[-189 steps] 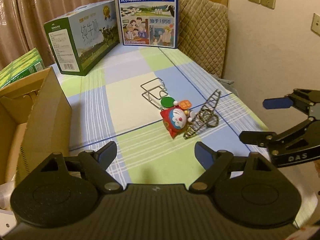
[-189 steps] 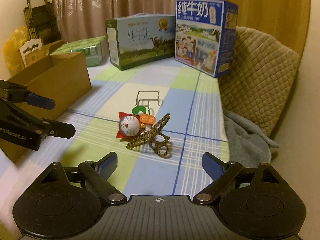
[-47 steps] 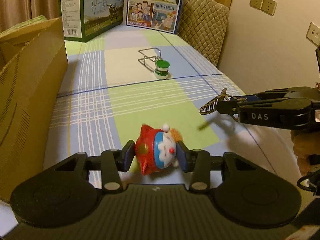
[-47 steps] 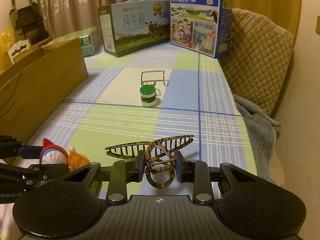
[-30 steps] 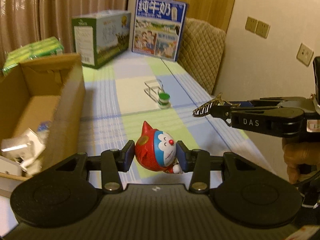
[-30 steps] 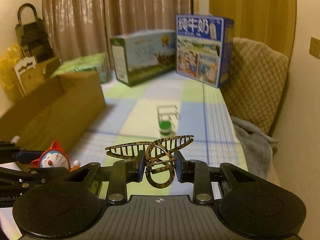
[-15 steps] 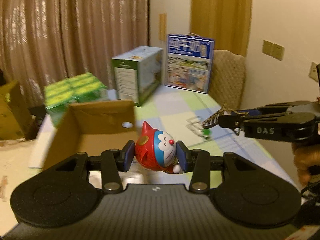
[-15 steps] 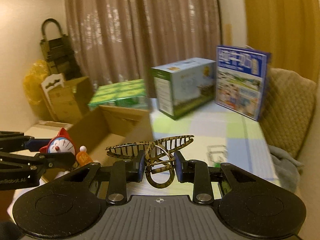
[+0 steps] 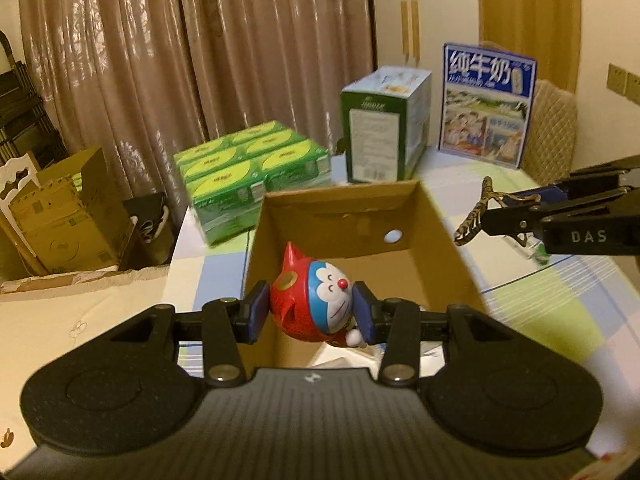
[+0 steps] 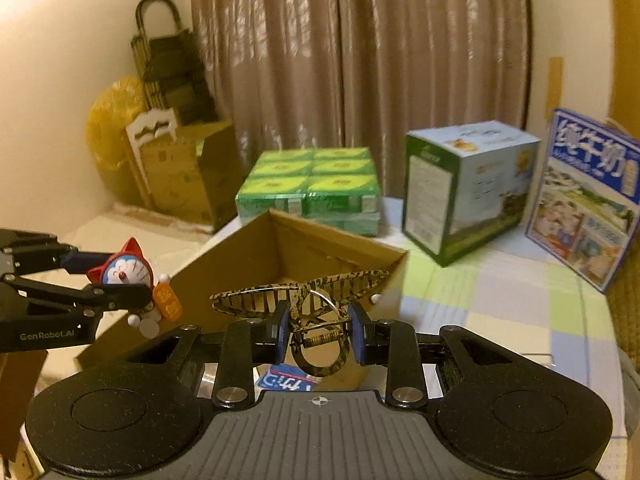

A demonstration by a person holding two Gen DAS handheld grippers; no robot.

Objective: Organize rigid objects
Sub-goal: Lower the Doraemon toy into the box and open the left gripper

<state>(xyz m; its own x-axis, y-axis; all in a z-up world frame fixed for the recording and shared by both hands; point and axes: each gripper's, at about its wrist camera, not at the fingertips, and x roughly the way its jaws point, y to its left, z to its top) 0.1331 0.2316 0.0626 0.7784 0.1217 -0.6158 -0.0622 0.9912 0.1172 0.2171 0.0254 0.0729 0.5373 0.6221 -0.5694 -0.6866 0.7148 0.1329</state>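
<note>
Presently the left gripper has its jaws clamped on the red and blue cat figurine, one pad against each side, held in the air over the open cardboard box. Right gripper jaws are closed on the tortoiseshell hair claw (gripped at its hinge, teeth spread sideways), near the box's rim above the checked surface.

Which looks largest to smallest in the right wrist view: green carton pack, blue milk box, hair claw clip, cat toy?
1. Blue milk box
2. Green carton pack
3. Hair claw clip, enlarged by nearness
4. Cat toy
</note>
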